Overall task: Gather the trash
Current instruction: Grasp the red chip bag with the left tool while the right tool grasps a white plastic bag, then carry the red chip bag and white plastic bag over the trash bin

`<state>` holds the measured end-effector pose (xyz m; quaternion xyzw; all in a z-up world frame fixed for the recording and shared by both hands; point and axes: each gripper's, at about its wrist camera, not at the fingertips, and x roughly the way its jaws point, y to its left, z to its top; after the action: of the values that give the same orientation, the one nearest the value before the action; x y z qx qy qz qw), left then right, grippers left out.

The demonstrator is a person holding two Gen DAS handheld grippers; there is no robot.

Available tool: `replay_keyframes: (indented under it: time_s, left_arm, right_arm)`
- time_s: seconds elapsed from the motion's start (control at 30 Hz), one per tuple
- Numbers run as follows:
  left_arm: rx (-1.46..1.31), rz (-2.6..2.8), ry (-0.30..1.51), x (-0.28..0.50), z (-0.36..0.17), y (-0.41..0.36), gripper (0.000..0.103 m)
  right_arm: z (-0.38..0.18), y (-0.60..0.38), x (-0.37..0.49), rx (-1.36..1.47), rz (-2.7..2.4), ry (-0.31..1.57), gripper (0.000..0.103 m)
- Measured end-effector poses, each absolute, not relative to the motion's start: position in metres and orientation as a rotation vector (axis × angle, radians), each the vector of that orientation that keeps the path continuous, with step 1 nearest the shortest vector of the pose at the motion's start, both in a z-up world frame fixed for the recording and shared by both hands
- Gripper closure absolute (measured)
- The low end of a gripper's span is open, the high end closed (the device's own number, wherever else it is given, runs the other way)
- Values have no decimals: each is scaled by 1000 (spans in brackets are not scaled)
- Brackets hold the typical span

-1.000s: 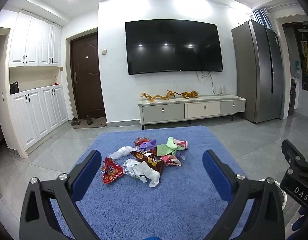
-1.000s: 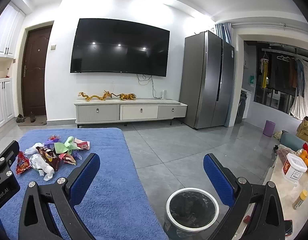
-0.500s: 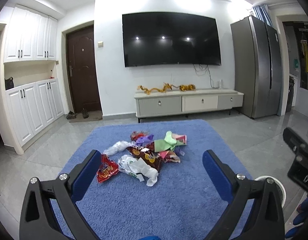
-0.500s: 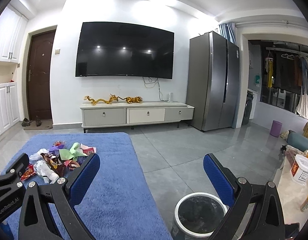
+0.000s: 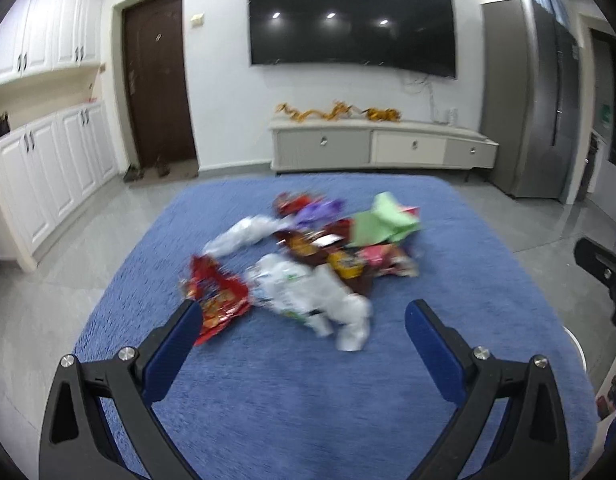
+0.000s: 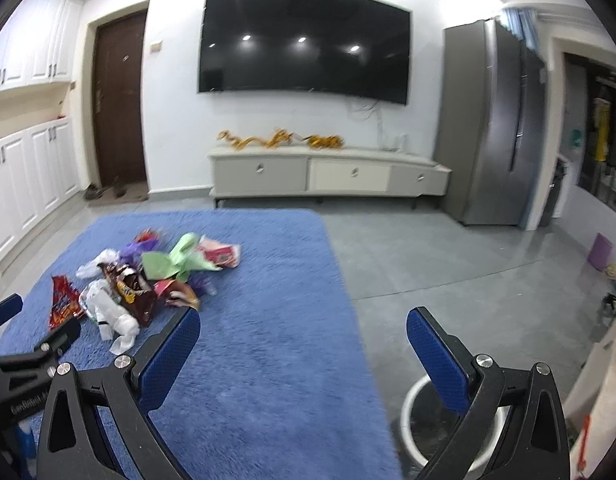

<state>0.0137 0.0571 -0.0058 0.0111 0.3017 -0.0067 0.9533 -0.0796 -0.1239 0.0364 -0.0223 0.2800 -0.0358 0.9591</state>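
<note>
task barely begun: left hand-held gripper (image 5: 299, 320) and right hand-held gripper (image 6: 303, 326) both spread apart and empty, trash pile (image 5: 308, 256) uncollected on blue rug (image 5: 308, 400) just ahead of the left, bin (image 6: 440, 428) beneath the right.

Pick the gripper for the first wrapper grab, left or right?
Left. The open left gripper faces the trash pile, its finger beside the red wrapper. The open right gripper points past the pile, nearer the bin.
</note>
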Motion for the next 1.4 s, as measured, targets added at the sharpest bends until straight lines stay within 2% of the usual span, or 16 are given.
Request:
replay_keyframes:
  time_s: [0.23, 0.33, 0.4, 0.47, 0.57, 0.73, 0.8, 0.87, 0.97, 1.07, 1.4]
  left_arm:
    - [-67, 43, 733, 46, -33, 132, 1]
    - [-108, 59, 765, 57, -40, 156, 1]
    - [-147, 38, 793, 65, -45, 167, 2]
    - [-167, 23, 811, 72, -48, 173, 4]
    - [-177, 2, 821, 83, -49, 174, 14]
    - [-188, -30, 838, 100, -55, 172, 29]
    - [-187, -33, 856, 105, -60, 170, 39]
    - [-193, -42, 880, 107, -66, 169, 59]
    - [-184, -38, 884, 102, -68, 166, 72]
    - [-169, -36, 865, 91, -59, 163, 77]
    - [-104, -52, 779, 41, -17, 136, 82]
  right_arm:
    - [5, -93, -40, -3, 159, 684, 3]
    - [-7, -74, -25, 21, 277, 738, 16]
    - [-16, -58, -16, 18, 367, 785, 34]
    - [-22, -44, -8, -4, 418, 809, 45]
    - [-29, -23, 1, -30, 506, 830, 57]
    - [-35, -5, 14, -62, 583, 837, 65]
    - [-42, -1, 20, -71, 583, 853, 65]
    - [-50, 1, 24, -79, 580, 871, 65]
    - [-58, -2, 28, -79, 566, 889, 76]
    - [-53, -13, 19, -39, 572, 874, 81]
    - [-24, -57, -37, 47, 527, 793, 82]
